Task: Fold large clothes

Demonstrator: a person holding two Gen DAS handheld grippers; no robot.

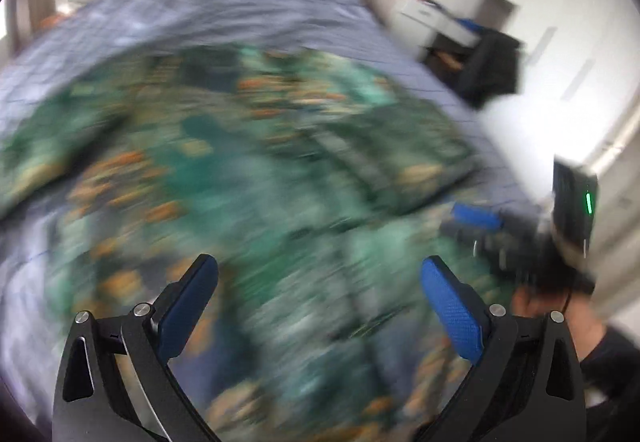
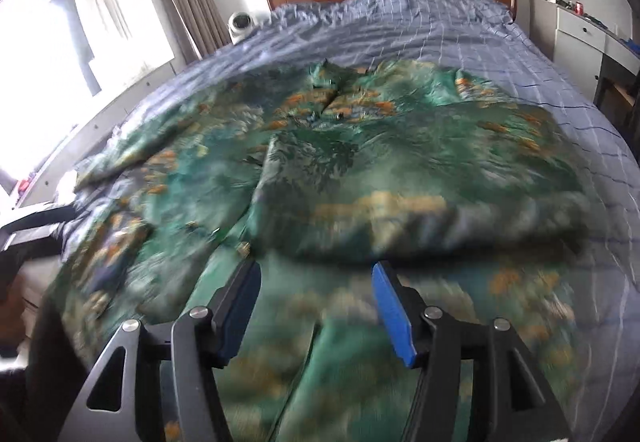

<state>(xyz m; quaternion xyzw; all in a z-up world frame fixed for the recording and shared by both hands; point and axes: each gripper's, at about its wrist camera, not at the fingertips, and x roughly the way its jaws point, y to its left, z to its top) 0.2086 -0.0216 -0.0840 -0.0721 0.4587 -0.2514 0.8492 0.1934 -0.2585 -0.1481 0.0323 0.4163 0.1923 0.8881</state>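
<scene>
Green patterned garment [image 2: 360, 170] on bed [image 2: 480, 38], one side folded inward; left gripper [image 1: 319, 282] and right gripper [image 2: 316, 282] fingers released, empty; next, grasp an unfolded edge

Folded garment [image 2: 400, 210] ridge blocks ahead; bedspread [image 2: 460, 30] beyond lies open.

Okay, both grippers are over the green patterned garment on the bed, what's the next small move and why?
Probably lower the right gripper and close it on the folded edge of the green garment just ahead of its fingertips. Both grippers stand open with nothing held, the left gripper included, and the garment is only partly folded on the blue bedsheet, one flap laid across its middle.
</scene>
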